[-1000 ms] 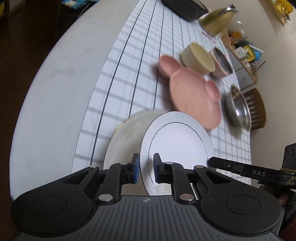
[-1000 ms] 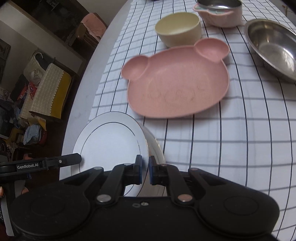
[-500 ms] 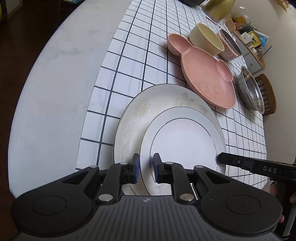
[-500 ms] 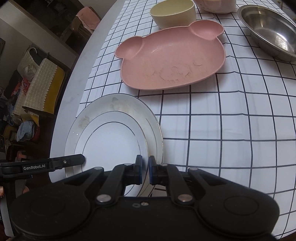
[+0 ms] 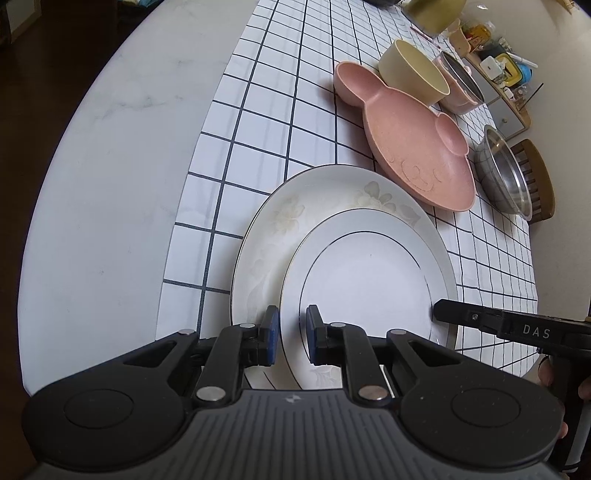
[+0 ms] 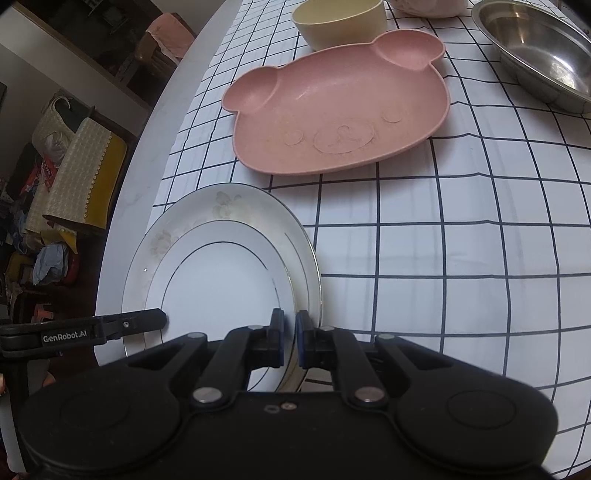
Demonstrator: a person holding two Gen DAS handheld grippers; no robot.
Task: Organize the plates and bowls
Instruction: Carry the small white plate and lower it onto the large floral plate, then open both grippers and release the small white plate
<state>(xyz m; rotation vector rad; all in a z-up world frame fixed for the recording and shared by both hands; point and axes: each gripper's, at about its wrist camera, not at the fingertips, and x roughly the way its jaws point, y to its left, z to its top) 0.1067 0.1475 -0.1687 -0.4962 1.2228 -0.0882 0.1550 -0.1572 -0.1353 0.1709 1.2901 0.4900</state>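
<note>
A small white plate with a thin dark ring [image 5: 364,275] lies flat atop a larger floral-edged plate [image 5: 291,218] near the surface's near edge. Just beyond, a pink bear-shaped divided plate [image 6: 340,110] sits upright, with a cream bowl [image 6: 341,20] touching its far side. A steel bowl [image 6: 535,51] stands toward the right edge, and a pink-walled bowl [image 5: 460,86] farther back.
</note>
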